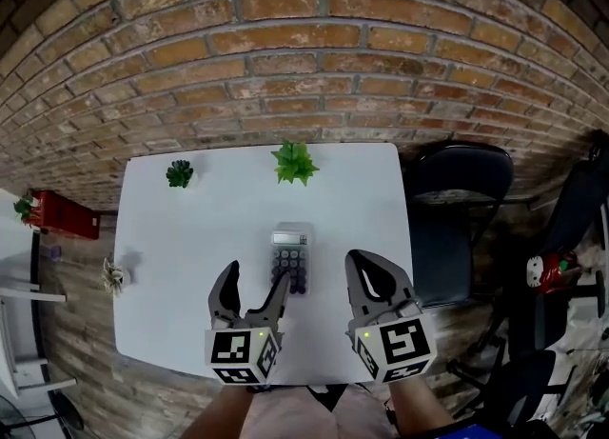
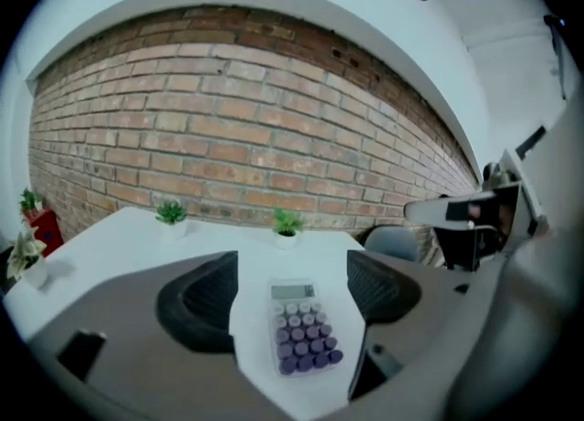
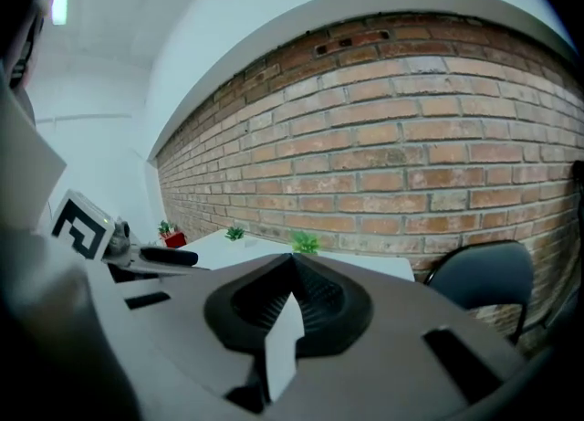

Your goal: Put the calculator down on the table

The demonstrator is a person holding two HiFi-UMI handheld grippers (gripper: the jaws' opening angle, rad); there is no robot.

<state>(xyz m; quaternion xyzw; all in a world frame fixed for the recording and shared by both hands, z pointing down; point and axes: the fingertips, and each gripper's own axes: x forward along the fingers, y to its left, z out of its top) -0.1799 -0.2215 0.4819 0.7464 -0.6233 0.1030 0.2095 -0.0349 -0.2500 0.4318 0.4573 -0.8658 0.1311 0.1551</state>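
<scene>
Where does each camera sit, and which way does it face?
Head view: on the head, facing steeply down at the table; shows left gripper and right gripper.
Left gripper view: on that gripper, facing the calculator through its open jaws.
Right gripper view: on that gripper, facing the wall past its shut jaws.
Shared: head and left gripper views show the calculator.

Calculator [image 1: 290,254]: key labels too small to read, corner at 7 o'clock hidden behind left gripper [image 1: 257,277]. Forearms [image 1: 228,418] cut off at 6 o'clock edge of head view. Red-white object [image 1: 550,270] at 3 o'clock too small to identify. In right gripper view, table [image 3: 228,246] mostly hidden behind right gripper [image 3: 292,262].
</scene>
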